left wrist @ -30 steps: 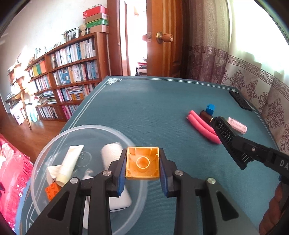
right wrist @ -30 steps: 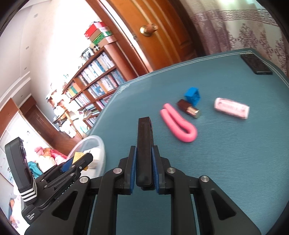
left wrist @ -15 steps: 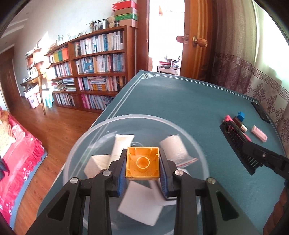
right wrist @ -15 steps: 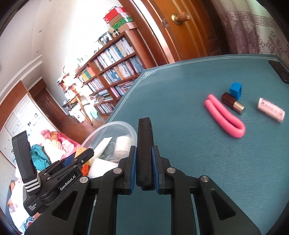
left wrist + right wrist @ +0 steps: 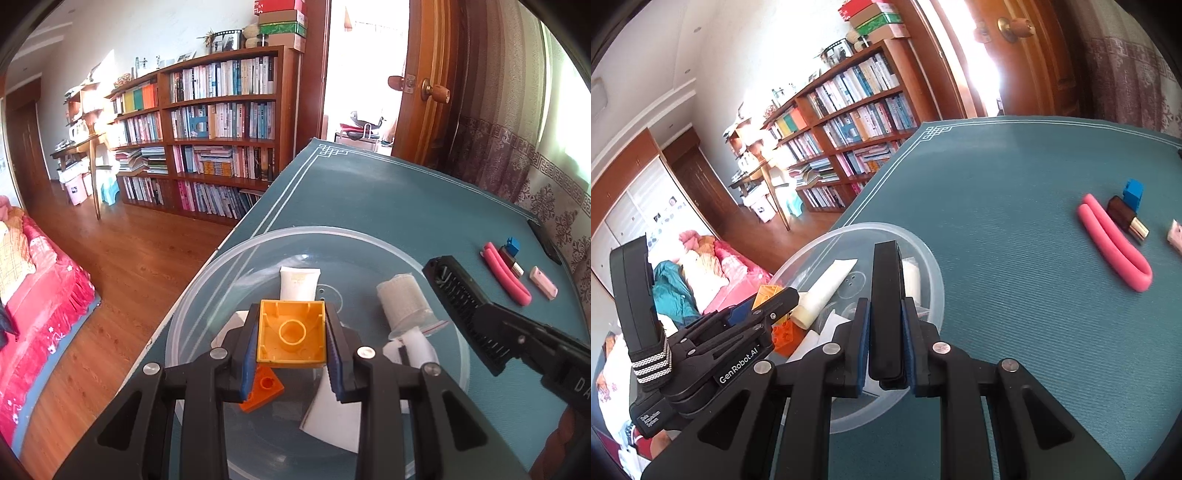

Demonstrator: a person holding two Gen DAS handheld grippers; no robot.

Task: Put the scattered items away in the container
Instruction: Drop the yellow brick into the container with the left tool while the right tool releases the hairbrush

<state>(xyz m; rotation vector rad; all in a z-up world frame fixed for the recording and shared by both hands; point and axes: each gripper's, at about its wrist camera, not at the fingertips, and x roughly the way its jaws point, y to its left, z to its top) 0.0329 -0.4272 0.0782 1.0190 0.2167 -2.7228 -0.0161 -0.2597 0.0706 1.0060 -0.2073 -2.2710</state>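
Note:
My left gripper [image 5: 291, 341] is shut on a yellow toy brick [image 5: 291, 332] and hangs over the clear plastic bowl [image 5: 258, 243]. In the bowl lie a white tube [image 5: 298, 282], a white roll [image 5: 404, 302], an orange brick [image 5: 260, 387] and white packets. My right gripper [image 5: 886, 332] is shut on a black comb [image 5: 886, 295], its tip above the bowl's rim [image 5: 934, 273]. The comb [image 5: 465, 306] also shows in the left wrist view at the bowl's right edge. On the teal table remain a pink foam roller [image 5: 1115, 243], a brown lipstick [image 5: 1126, 219], a blue block [image 5: 1133, 192] and a pink case [image 5: 543, 282].
The bowl sits near the table's left edge [image 5: 236, 229], with a wooden floor below. A black flat object [image 5: 550, 242] lies at the far right of the table by the curtain. Bookshelves [image 5: 221, 122] and a door [image 5: 432, 88] stand behind.
Both grippers have swung left toward the bowl. The yellow brick now hangs over the bowl's middle, and the comb has moved from over the bare table to the bowl's rim.

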